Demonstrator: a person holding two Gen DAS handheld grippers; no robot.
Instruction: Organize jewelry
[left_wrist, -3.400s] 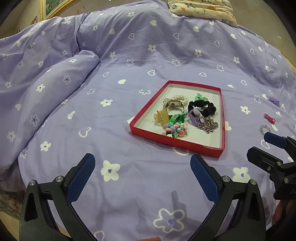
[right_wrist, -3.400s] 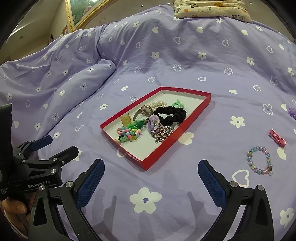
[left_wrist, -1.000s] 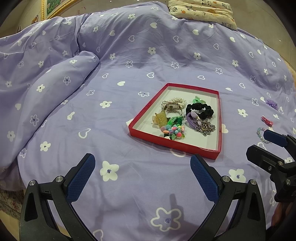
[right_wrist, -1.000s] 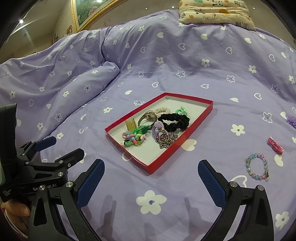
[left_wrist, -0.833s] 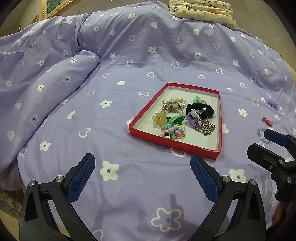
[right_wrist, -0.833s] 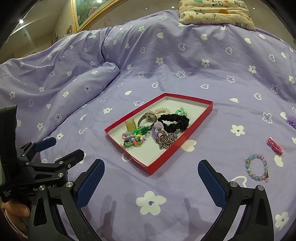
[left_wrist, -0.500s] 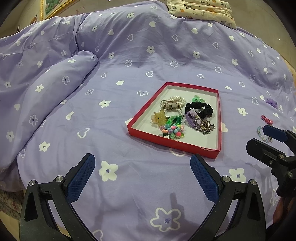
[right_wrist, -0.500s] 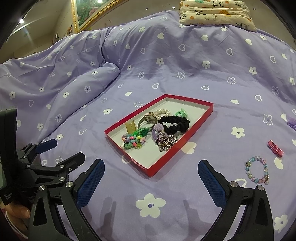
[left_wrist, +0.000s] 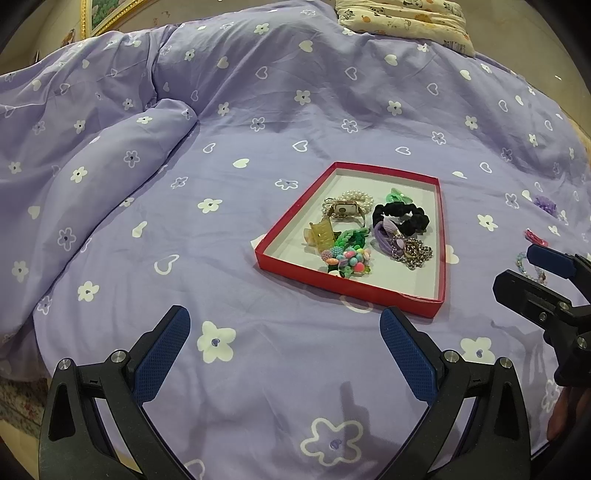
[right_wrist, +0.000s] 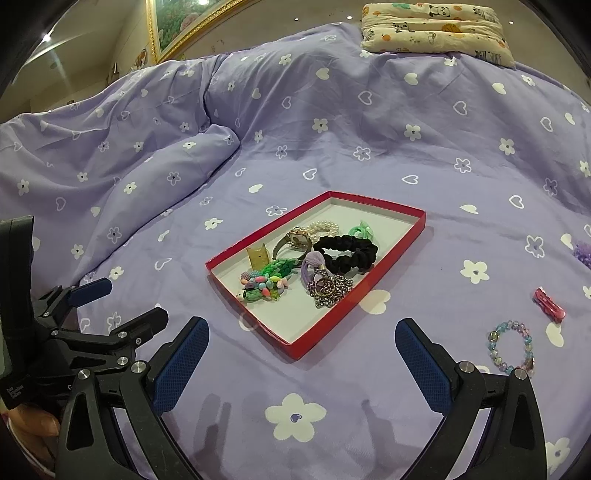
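**Inspector:** Left wrist view?

**Assistant:** The left gripper is spread wide, holding nothing, above the purple bedspread. The red tray lies ahead of it with a black scrunchie, watch and chain inside. A cream pillow lies at the far end.

**Inspector:** Right wrist view?

**Assistant:** The right gripper is equally spread and empty. On the bedspread to the right of the tray, well apart from it, lie a beaded bracelet and red hair clip. A gilt picture frame hangs at far left.
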